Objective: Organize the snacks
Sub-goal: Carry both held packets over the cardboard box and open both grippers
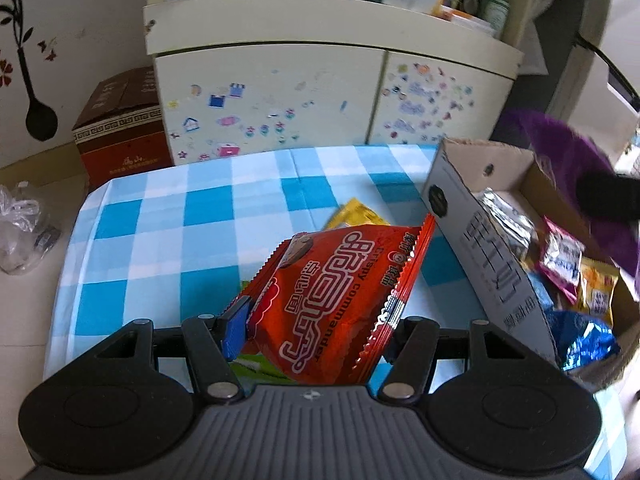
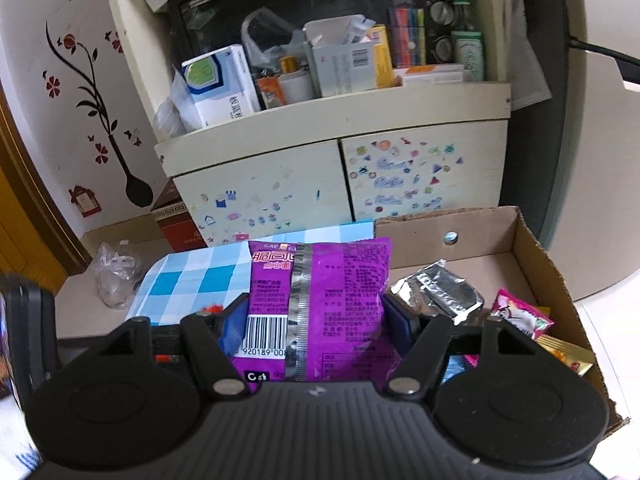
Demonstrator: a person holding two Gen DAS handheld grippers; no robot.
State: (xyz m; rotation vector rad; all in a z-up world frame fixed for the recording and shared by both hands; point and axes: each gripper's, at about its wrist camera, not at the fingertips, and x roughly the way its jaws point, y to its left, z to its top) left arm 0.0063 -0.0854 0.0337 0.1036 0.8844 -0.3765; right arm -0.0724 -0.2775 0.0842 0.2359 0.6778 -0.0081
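Note:
My left gripper (image 1: 312, 320) is shut on a red snack bag (image 1: 336, 300) and holds it above the blue-checked tablecloth (image 1: 160, 220), left of the cardboard box (image 1: 476, 240). A yellow packet (image 1: 354, 214) lies on the cloth behind the red bag. My right gripper (image 2: 316, 320) is shut on a purple snack bag (image 2: 320, 300), barcode side up, held over the left edge of the cardboard box (image 2: 536, 256). The box holds a silver packet (image 2: 440, 292), a pink packet (image 2: 520, 316) and a gold packet (image 2: 568, 354). In the left wrist view the purple bag (image 1: 560, 152) blurs above the box.
A cream cabinet (image 1: 280, 100) with stickers stands behind the table, its shelf crowded with boxes and bottles. A red-brown carton (image 1: 120, 128) sits on the floor to its left. A clear plastic bag (image 1: 20, 228) lies on the floor beside the table.

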